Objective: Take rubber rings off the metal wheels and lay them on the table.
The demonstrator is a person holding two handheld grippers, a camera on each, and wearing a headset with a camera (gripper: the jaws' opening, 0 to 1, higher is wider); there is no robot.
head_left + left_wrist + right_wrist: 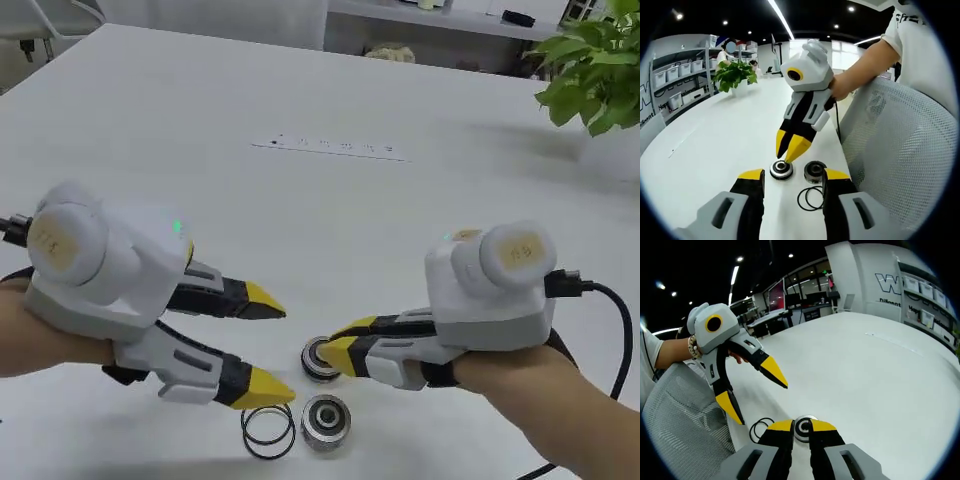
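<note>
Two metal wheels stand near the table's front edge. The farther wheel (318,362) (781,170) (803,426) lies under the yellow tips of my right gripper (338,346) (790,148) (802,426). Its jaws are together and touch the wheel's top; whether they pinch a ring I cannot tell. The nearer wheel (326,420) (815,171) stands free. Two black rubber rings (268,430) (811,197) (759,427) lie overlapping on the table beside it. My left gripper (268,343) (795,175) (760,402) is wide open, empty, just left of the wheels and above the rings.
A flat white socket strip (330,148) lies mid-table. A potted plant (590,70) (732,75) stands at the far right corner. The right gripper's black cable (612,340) trails off the front edge. A grey mesh chair (900,150) is close behind the table's edge.
</note>
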